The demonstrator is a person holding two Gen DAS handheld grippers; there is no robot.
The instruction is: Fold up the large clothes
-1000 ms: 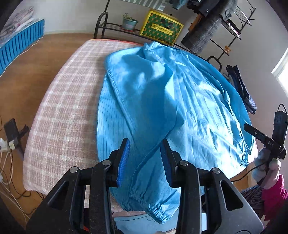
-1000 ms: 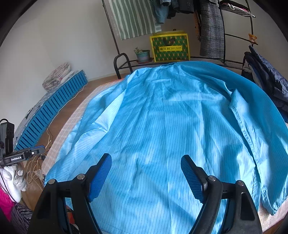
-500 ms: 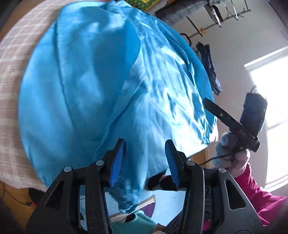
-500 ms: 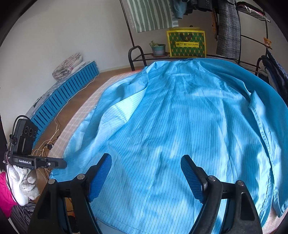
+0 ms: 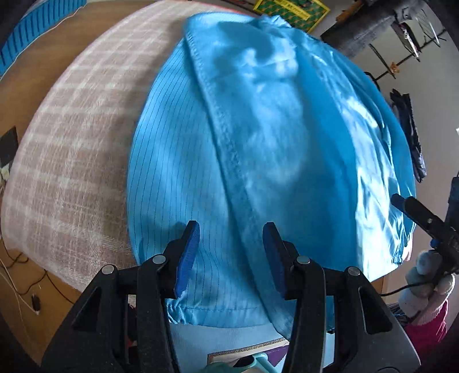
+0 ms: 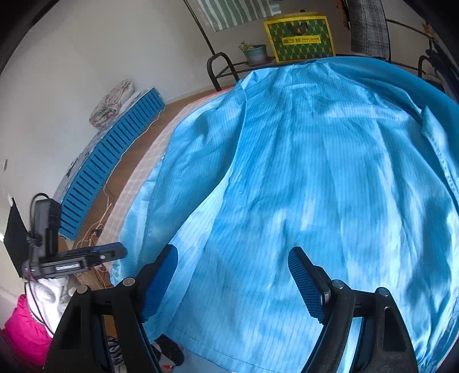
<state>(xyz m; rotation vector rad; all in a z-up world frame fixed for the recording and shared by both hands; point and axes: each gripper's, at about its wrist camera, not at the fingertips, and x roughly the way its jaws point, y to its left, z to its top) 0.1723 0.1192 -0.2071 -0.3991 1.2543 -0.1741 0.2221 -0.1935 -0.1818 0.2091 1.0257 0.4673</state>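
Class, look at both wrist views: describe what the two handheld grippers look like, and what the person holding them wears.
Each gripper, left and right, has a black plastic frame with silver pivot pins and two fingers faced with blue ribbed pads. Seen from the other's camera, each carries a boxy black unit with a black cable. The hands wear pale fuzzy gloves, with bright pink sleeves.

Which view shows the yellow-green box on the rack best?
Right wrist view: the yellow-green box sits whole and sharp on the rack, beside a potted plant, behind the blue garment. In the left wrist view, only a cropped strip of it shows at the top edge.
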